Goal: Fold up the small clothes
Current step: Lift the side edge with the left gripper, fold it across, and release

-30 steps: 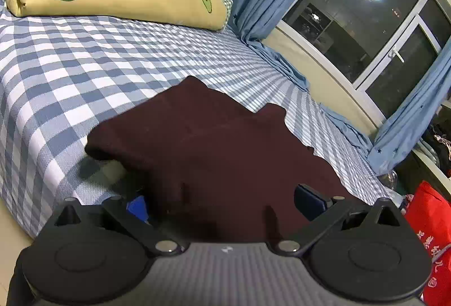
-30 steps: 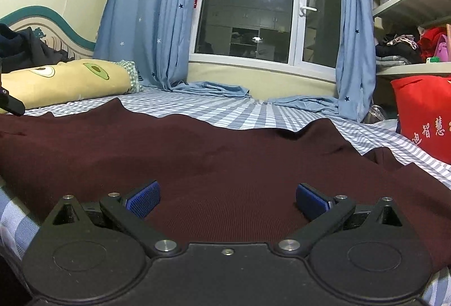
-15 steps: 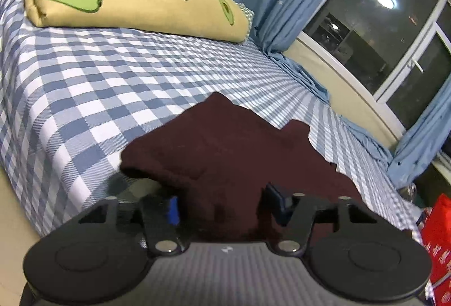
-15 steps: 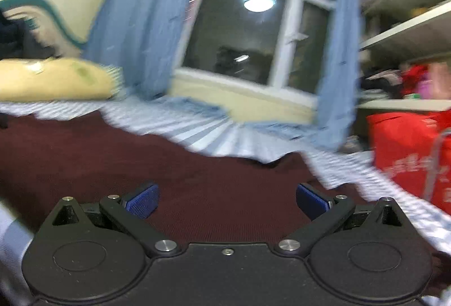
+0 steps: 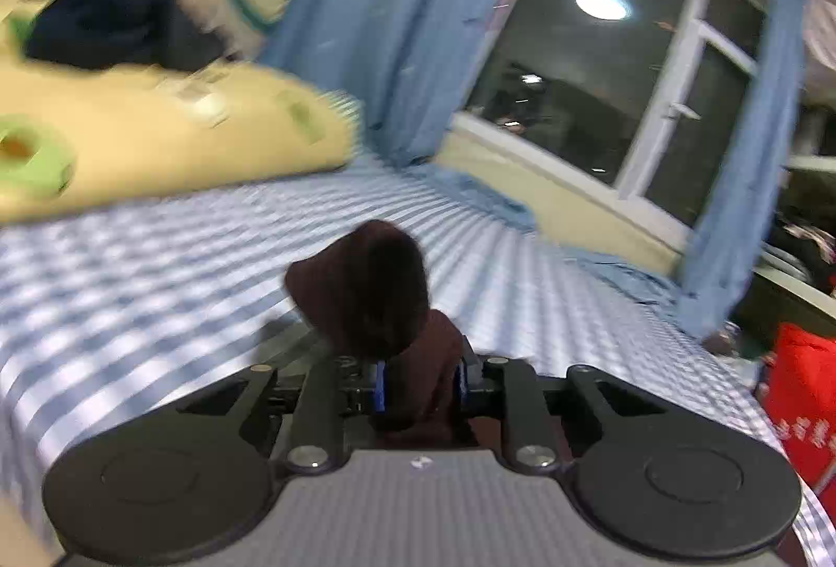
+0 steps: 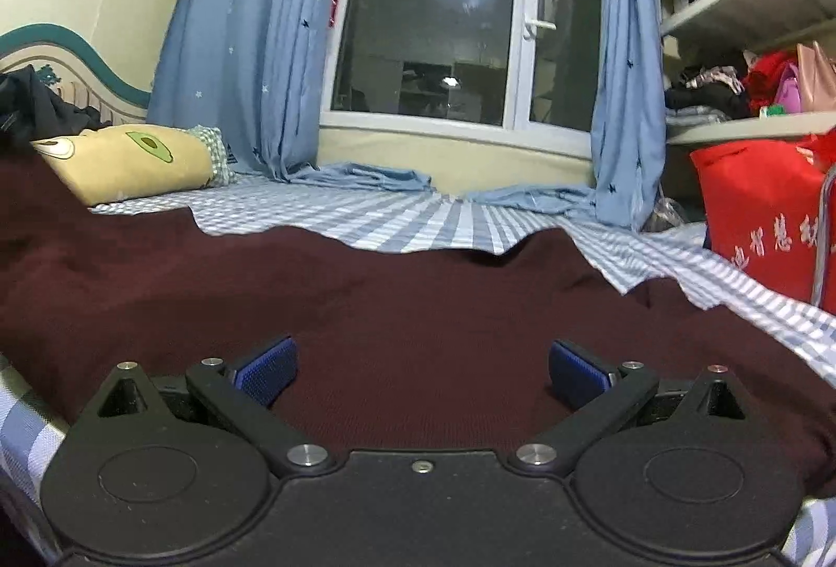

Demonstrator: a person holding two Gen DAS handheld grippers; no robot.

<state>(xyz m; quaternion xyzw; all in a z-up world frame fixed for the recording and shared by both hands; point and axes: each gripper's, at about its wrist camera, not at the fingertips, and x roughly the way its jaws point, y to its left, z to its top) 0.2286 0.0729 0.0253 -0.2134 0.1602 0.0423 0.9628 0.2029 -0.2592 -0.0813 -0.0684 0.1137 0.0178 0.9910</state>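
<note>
Now | left claw [image 5: 418,381] closing on maroon garment [image 5: 366,290] | right claw [image 6: 420,371] spread above it

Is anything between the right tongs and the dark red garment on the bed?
Nothing visible. The right tongs hang open just over the dark red garment, with only bare cloth between and ahead of their fingers. The pillow lies well beyond, on the left.

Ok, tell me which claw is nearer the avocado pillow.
Left. The left claw, closing on a bunched corner of the maroon garment, has the pillow close ahead on its left. The right claw, open over the garment, sees the pillow far off across the bed.
</note>
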